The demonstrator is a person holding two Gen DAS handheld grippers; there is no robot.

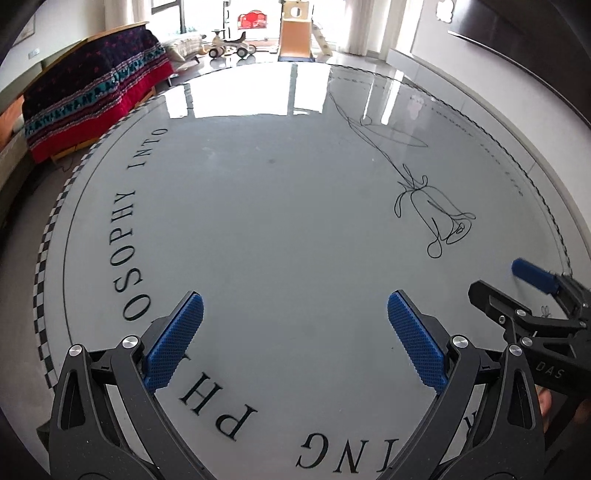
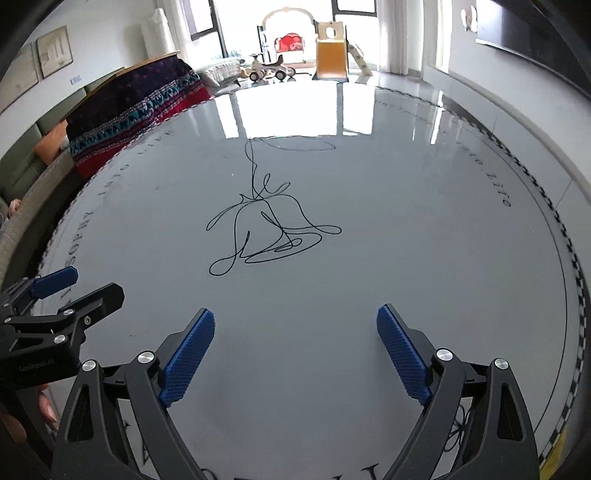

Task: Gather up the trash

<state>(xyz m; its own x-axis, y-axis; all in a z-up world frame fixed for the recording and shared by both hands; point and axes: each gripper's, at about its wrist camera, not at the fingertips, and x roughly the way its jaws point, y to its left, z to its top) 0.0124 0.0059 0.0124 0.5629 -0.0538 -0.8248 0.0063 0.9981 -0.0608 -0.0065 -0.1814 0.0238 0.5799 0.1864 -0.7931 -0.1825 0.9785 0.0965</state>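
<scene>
Glossy table [image 1: 280, 206] — grippers [image 1: 295, 332] apart, seemingly hovering.

Round glossy grey tabletop [image 1: 280, 206] is filling most of both views, with black lettering, a checkered rim and a line-drawn bell printed on it. Daylight is pouring through tall far windows [image 2: 354, 7] and glaring off the far half of the surface. Far left, a dark patterned blanket [image 1: 92, 96] with red hem is draping over furniture. Framed pictures [image 2: 55, 51] are hanging on the left wall. Toy plane [image 1: 231, 46] and small slide [image 2: 330, 55] are sitting by the windows.
</scene>
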